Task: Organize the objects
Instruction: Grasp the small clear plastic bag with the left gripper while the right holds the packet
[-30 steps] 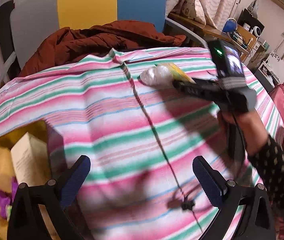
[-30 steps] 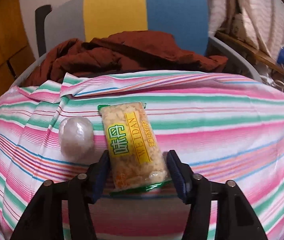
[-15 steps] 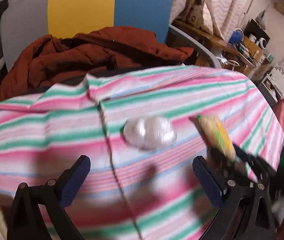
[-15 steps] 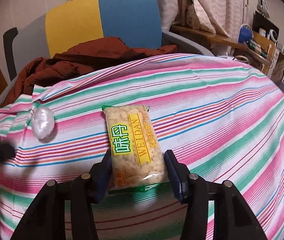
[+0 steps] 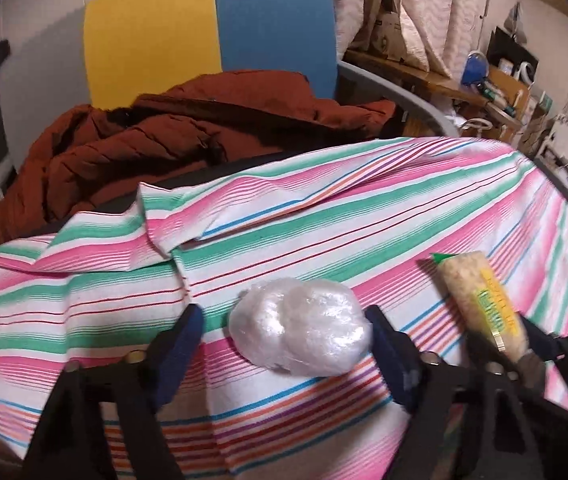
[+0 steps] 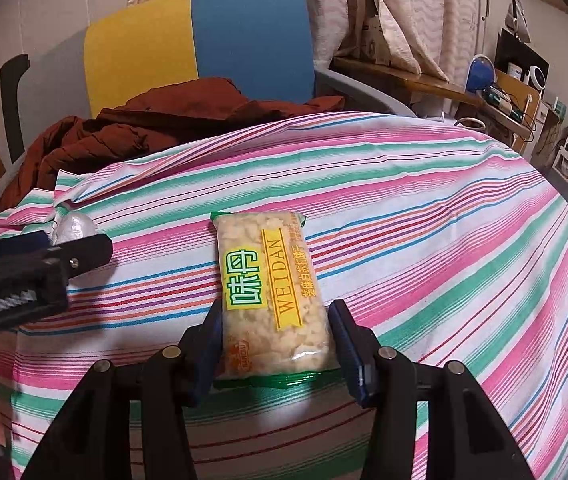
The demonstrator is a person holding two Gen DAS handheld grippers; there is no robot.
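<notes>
Closing in on two items at once, both tongs are caught mid-pickup on the pink, green and white striped cloth worktop (image 5: 363,216). The left tongs (image 5: 284,344) have just been closing around the crumpled clear-plastic wrapped bundle (image 5: 299,326), which lies between the blue pads; the right-side pad looks to be touching it, a gap is seen on the other side, so no firm grip yet. The right tongs (image 6: 276,342) are clamped at medium width on the near end of the yellow-labelled transparent snack packet of pale crackers (image 6: 268,292), pads pressed to both long edges. The packet is judged as still lying on the cloth or barely lifted; which one cannot be told. In the right wrist view the bundle (image 6: 74,228) is seen well to the left of the packet, partly hidden by the left tool.

Progress is judged early to middle: one item secured, one nearly gripped, neither put away. No bin or box is seen in these views, so the destination cannot be told. A rust-brown padded jacket (image 5: 172,140) is piled on the yellow and blue chair (image 5: 212,36) behind, untouched.
</notes>
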